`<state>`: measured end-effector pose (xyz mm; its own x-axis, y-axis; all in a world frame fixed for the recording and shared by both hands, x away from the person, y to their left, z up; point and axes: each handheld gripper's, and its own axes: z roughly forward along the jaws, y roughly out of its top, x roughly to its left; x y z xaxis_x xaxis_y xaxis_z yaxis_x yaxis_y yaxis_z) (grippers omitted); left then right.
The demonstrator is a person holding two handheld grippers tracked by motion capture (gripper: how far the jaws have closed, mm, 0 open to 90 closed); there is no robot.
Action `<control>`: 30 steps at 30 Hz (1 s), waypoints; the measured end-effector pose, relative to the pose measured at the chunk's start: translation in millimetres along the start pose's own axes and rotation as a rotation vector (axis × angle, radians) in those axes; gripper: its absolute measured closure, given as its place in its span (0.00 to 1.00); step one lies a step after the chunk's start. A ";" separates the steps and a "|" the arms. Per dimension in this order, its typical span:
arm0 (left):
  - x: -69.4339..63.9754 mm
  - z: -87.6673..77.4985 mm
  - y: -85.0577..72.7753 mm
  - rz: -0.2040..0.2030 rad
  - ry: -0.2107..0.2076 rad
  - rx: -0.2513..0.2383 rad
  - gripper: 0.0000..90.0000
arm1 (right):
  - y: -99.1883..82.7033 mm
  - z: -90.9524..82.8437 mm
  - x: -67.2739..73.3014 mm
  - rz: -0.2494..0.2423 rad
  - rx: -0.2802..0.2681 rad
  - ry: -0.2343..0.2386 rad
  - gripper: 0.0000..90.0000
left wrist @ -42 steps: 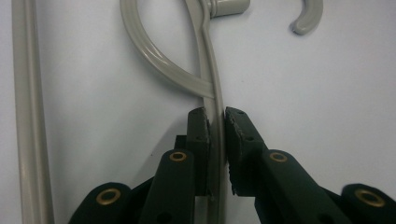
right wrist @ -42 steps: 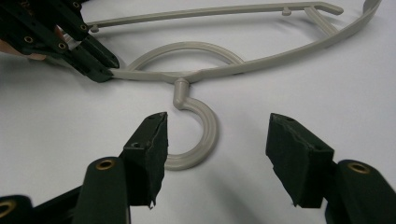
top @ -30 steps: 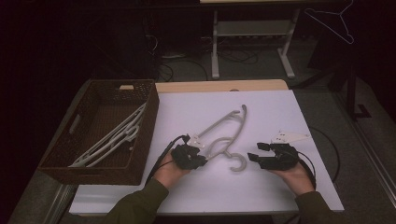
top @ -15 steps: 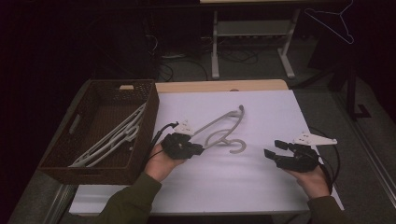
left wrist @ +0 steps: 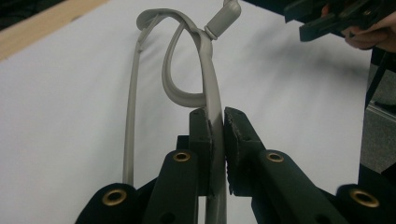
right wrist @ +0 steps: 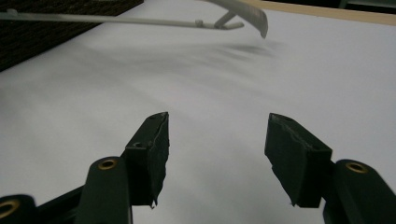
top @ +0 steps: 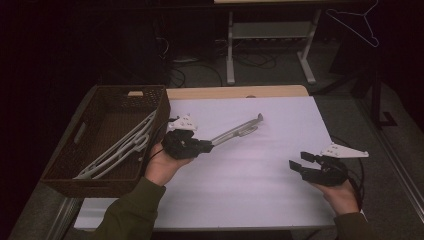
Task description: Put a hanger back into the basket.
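On the far left we see a dark woven basket (top: 102, 107) sitting at the left edge of the white table (top: 260, 175). Some pale hangers (top: 122, 147) lie inside it, leaning on its right wall.

Just beside the basket is our left gripper (top: 207, 145). Its two black jaws are pressed tight on a grey hanger (top: 235, 132). In the left gripper view the pads pinch one thin arm of the hanger (left wrist: 210, 93), and the rest of it sticks out ahead, with the loop and the neck of the hook at the far end. From the high view the hanger is up off the table, tilted, pointing away from the basket toward the middle of the table. Its shadow falls on the white top below it.

In the middle, the table is bare and white.

On the right is our right gripper (top: 300, 164), held low over the table near the right edge, well apart from the hanger. Its jaws are spread, and nothing is between them. In the right gripper view we see white table between the two pads (right wrist: 152, 140), and the hanger (right wrist: 140, 20) far off at the top, with the basket's dark wall (right wrist: 56, 23) behind it.
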<state>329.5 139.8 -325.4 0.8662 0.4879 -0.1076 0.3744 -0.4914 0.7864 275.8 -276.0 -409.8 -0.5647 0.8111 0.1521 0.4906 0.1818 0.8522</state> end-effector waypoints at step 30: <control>51.7 -168.2 -7.2 -0.082 0.125 -0.144 0.92 | 4.7 1.6 2.8 -0.014 -0.035 -0.036 0.17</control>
<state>316.0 289.9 -234.4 0.7834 0.6125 -0.1059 0.3834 -0.3421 0.8579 277.6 -271.9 -406.3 -0.5467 0.8283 0.1227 0.4593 0.1741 0.8711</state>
